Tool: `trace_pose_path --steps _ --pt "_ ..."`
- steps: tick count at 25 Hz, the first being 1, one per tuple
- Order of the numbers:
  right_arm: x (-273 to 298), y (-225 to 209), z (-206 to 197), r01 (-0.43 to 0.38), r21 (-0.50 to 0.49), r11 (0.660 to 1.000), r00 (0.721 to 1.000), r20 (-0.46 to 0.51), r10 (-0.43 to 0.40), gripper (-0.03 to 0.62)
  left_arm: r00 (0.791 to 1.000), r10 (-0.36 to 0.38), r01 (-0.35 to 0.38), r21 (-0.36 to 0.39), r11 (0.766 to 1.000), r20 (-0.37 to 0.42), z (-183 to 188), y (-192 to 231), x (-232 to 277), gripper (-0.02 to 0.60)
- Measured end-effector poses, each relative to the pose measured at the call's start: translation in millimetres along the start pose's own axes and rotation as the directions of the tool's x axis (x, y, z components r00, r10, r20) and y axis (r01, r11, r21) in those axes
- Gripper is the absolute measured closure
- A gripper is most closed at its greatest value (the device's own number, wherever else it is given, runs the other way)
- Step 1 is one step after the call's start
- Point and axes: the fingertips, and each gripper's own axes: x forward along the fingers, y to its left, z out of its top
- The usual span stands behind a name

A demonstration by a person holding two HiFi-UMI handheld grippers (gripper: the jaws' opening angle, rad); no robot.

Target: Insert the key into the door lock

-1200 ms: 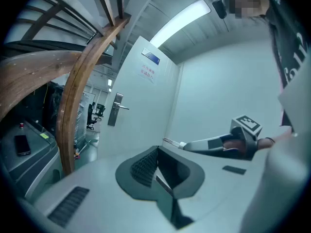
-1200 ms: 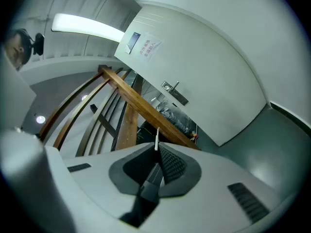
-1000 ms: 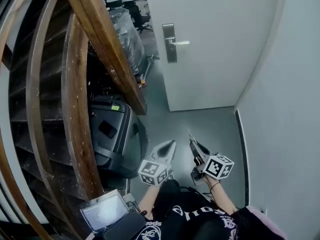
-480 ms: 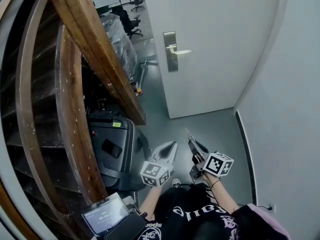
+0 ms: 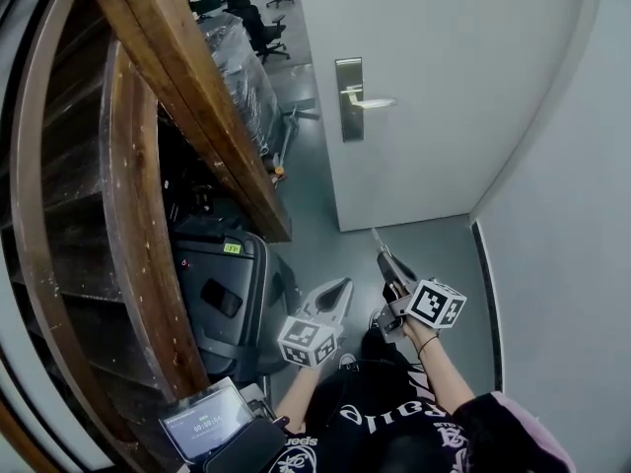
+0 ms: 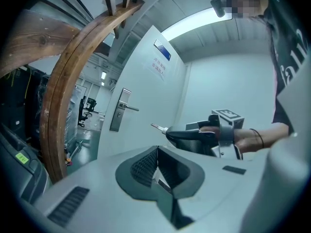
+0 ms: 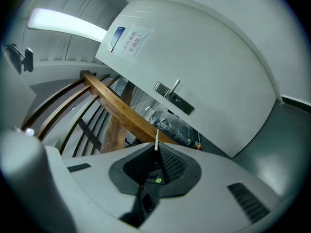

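A white door (image 5: 444, 77) stands ahead with a metal lock plate (image 5: 349, 100) and a lever handle (image 5: 373, 101). My right gripper (image 5: 384, 256) is shut on a thin silver key (image 5: 376, 236) whose blade sticks out past the tips toward the door, still well short of it. The same key (image 7: 156, 139) rises from the shut jaws in the right gripper view, with the lock plate (image 7: 175, 99) far beyond. My left gripper (image 5: 340, 286) hangs beside the right one, shut on nothing. In the left gripper view the key (image 6: 159, 127) and lock plate (image 6: 119, 110) both show.
A curved wooden stair rail (image 5: 187, 97) and its steps fill the left side. A dark case (image 5: 222, 289) sits on the floor under it. A plain wall (image 5: 572, 225) closes the right. Grey floor (image 5: 434, 254) lies between me and the door.
The view has moved closer to the door. My right gripper has lifted forward with the key, ahead of the left one, which has stayed low.
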Motion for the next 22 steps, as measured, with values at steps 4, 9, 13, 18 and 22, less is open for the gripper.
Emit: trace_pose_path --steps 4,9,13,18,22 --pt "34 -12 27 -0.028 0.013 1.000 0.999 -0.017 0.029 0.557 1.000 0.013 -0.013 0.008 1.000 0.018 16 21 35 0.577" --pt "75 -34 64 -0.068 0.057 0.996 0.997 -0.039 0.070 0.557 0.998 0.035 -0.035 0.006 0.999 0.060 43 52 96 0.577" --pt "105 -53 93 -0.090 0.042 0.995 0.993 -0.071 0.093 0.557 0.995 0.056 -0.056 0.004 0.998 0.081 60 67 137 0.577" --pt "136 -71 116 -0.112 0.033 0.993 0.988 -0.106 0.115 0.557 0.993 0.084 -0.084 -0.002 0.996 0.079 64 82 169 0.577" --pt "164 -86 133 -0.111 0.049 0.993 0.988 -0.103 0.115 0.557 0.993 0.095 -0.096 0.010 0.995 0.070 67 99 189 0.577"
